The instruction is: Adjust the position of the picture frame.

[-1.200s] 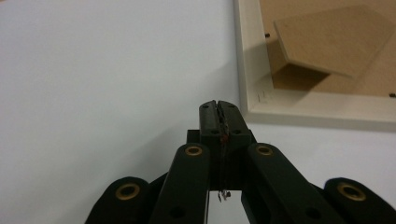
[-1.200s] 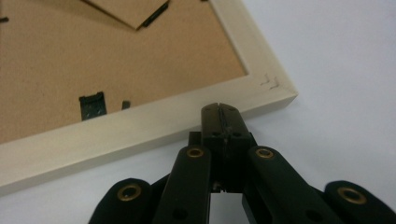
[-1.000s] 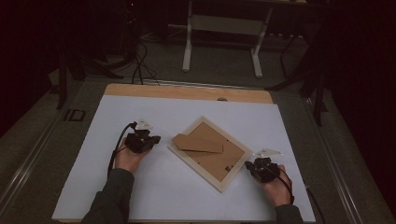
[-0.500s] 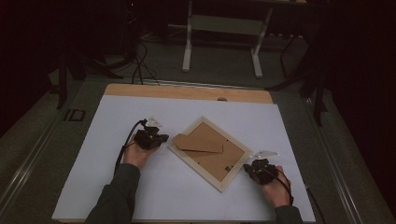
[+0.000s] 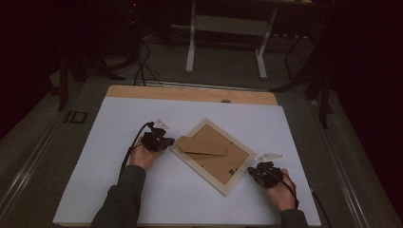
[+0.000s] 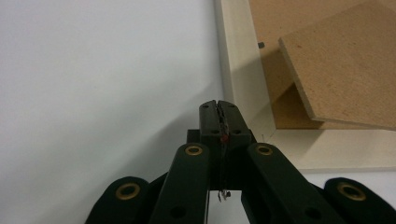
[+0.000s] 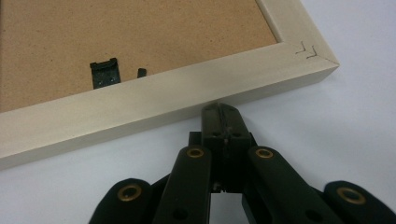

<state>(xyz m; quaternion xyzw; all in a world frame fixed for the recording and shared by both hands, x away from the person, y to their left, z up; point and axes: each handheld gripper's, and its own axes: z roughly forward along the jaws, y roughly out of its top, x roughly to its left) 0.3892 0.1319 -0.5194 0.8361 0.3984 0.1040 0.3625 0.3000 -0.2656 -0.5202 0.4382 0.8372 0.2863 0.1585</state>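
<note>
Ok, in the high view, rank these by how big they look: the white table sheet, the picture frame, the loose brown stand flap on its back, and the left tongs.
1. White table sheet
2. Picture frame
3. Brown stand flap
4. Left tongs, shut, clearly the smallest

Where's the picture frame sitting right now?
In the high view the picture frame lies face down, turned diamond-wise, mid-table on the white sheet, between the left tool and right tool.

rm dark | grey floor [image 5: 228,71] | white table legs [image 5: 191,45] behind
</note>
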